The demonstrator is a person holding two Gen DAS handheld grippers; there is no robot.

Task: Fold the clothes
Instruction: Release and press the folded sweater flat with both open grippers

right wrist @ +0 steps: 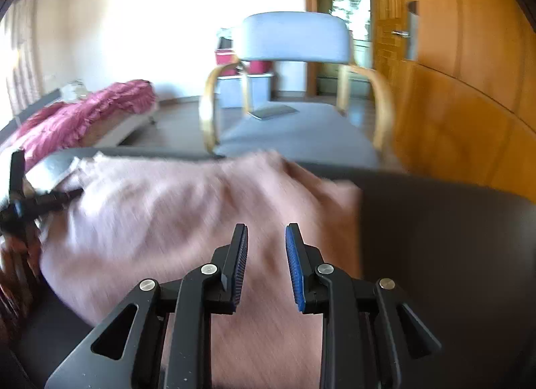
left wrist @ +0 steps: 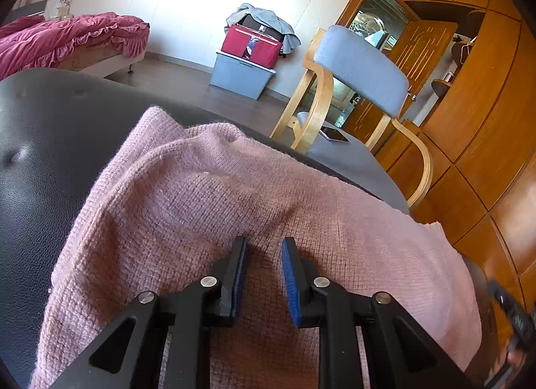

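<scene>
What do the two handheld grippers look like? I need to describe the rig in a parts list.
Both match: the left gripper and right gripper are matte black plastic linkages with triangular cut-outs and round silver pivot pins. Each has two flat, tapering fingers lined with ribbed blue pads. No cables, markings or sleeves show.

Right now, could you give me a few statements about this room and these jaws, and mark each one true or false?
1. The garment on the dark surface is a pink knit sweater. True.
2. The left gripper is clamped on a fold of cloth. False: its jaws stand apart with nothing pinched.
3. A phone lies on the grey chair seat. True.
4. The bed has a blue cover. False: it is magenta.
5. The right gripper holds a hanger. False: it is open and holds nothing.
</scene>
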